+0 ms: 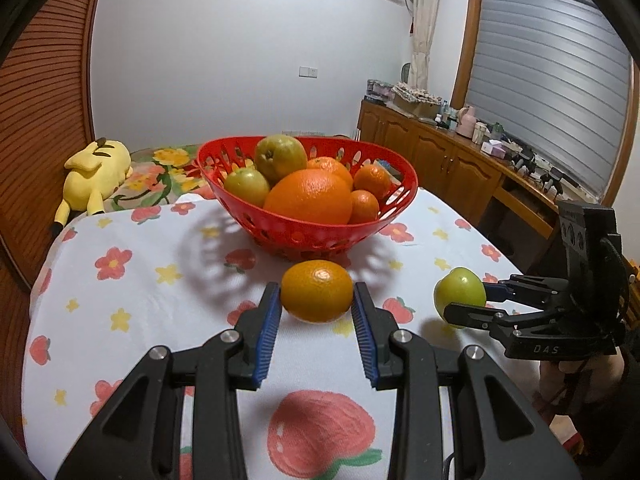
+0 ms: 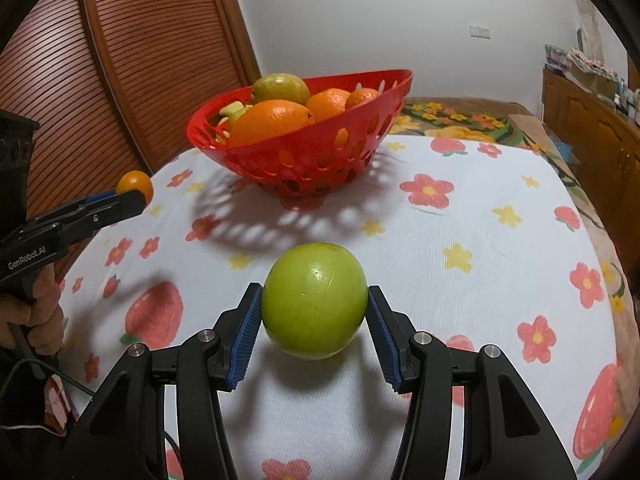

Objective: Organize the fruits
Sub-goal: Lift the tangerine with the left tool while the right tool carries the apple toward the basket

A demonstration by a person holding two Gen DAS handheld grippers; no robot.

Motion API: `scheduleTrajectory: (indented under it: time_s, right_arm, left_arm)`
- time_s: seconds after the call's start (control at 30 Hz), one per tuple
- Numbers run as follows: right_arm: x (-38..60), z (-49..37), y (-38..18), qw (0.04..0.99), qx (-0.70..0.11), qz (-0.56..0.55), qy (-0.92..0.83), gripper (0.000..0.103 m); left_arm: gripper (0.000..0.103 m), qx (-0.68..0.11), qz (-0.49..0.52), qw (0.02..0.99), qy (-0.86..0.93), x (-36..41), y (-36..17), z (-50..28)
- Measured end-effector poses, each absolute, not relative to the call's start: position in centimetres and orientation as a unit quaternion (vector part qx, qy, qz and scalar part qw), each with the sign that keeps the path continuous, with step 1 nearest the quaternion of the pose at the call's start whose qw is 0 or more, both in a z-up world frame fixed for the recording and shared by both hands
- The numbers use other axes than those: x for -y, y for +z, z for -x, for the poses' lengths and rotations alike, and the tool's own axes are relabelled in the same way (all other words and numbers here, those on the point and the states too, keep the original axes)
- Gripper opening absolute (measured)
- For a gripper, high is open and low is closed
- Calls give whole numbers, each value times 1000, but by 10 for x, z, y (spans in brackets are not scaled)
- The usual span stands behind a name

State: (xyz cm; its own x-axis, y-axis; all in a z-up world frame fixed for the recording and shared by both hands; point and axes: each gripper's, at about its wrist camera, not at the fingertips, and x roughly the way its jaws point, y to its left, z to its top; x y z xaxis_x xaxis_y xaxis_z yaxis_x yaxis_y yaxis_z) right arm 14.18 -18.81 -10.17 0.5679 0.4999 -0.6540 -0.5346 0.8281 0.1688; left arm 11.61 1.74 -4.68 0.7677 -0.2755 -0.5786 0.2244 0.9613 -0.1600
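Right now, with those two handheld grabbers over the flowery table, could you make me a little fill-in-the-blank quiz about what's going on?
1. The left gripper has its jaws closed on a small round ____ fruit.
2. The right gripper grips a smooth round apple whose colour is ____.
3. The red perforated plastic basket holds oranges and ____-coloured fruit.
4. Beside the table lies a plush toy coloured ____.

Missing words: orange; green; green; yellow.

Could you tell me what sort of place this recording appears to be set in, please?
Most likely a bedroom in a home: a bed with a floral cover and a yellow plush toy lies behind the cloth-covered table, and a cluttered wooden sideboard lines the wall.
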Motion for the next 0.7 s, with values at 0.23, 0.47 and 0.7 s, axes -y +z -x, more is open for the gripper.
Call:
scheduleTrajectory:
  time_s: [0.23, 0.47, 0.7]
  right_arm:
    - [183, -137, -93, 887, -351, 26, 297, 53]
    - [180, -132, -84, 891, -340, 32, 300, 53]
    - [176, -130, -69, 896, -322, 37, 304, 53]
  left_arm:
    - [34, -301, 40, 943, -138, -18, -35, -110]
    - [34, -291, 41, 946, -139, -19, -28, -105]
    - [34, -283, 39, 948, -138, -21, -20, -107]
